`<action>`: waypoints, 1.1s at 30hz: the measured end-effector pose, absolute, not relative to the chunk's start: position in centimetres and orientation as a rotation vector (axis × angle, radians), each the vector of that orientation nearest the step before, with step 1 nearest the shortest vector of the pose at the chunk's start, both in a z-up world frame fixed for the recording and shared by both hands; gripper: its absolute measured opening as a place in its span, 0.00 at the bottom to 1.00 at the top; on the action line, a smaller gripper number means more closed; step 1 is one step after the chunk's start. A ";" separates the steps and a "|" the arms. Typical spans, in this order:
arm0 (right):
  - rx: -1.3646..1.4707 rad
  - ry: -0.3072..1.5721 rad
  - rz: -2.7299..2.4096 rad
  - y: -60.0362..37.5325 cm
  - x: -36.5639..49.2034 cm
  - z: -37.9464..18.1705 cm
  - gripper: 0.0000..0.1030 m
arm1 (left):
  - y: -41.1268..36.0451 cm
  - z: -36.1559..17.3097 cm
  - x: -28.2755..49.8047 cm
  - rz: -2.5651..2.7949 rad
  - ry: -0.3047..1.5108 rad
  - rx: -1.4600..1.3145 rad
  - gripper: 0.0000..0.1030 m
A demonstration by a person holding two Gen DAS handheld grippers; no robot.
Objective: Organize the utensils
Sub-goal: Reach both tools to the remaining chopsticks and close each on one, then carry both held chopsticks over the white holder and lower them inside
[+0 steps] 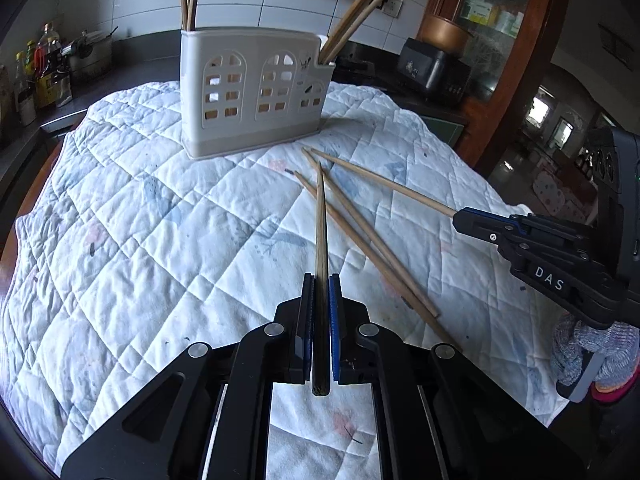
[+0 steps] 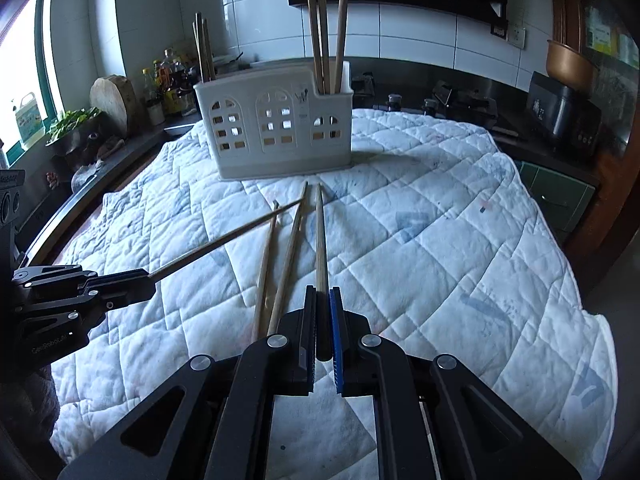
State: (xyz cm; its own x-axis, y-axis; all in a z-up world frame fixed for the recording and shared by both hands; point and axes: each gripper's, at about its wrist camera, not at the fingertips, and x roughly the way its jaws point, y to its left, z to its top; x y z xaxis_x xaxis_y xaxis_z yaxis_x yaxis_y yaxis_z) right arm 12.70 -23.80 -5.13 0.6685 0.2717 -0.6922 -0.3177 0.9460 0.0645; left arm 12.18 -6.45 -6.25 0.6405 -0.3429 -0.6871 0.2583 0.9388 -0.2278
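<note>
Each of your grippers is clamped on one chopstick: the left gripper (image 1: 320, 280) holds a dark chopstick (image 1: 321, 232), the right gripper (image 2: 323, 292) a pale chopstick (image 2: 320, 240). Both sticks point straight away toward the holder (image 1: 252, 92), which stands far and centre. Two loose chopsticks (image 1: 360, 236) lie between. Only the right view shows the holder's three sticks standing upright in its right slot.

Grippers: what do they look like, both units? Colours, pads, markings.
Both are matte black linkage frames with round silver pivot pins. On the left gripper and the right gripper, one pad is black and ribbed, the other blue. White "DAS" lettering shows on the right unit's side, and faint white lettering on the left's. No cables visible.
</note>
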 end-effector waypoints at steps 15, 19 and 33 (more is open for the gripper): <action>-0.051 0.684 0.347 -24.2 14.7 1.6 0.06 | -3.6 -1.0 12.7 -0.363 0.656 -0.141 0.05; -0.063 0.678 0.340 -24.4 16.1 3.5 0.06 | -3.4 0.4 13.6 -0.370 0.646 -0.121 0.05; -0.041 0.582 0.314 -25.6 21.9 12.3 0.06 | -2.6 4.5 17.1 -0.351 0.623 -0.089 0.05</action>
State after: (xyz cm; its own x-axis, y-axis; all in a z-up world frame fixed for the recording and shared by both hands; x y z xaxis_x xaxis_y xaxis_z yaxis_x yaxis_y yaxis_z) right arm 21.95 -25.64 12.25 0.7893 0.2796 -0.5466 -0.3026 0.9518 0.0499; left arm 17.11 -2.60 4.50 0.7556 -0.3477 -0.5552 0.2947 0.9373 -0.1858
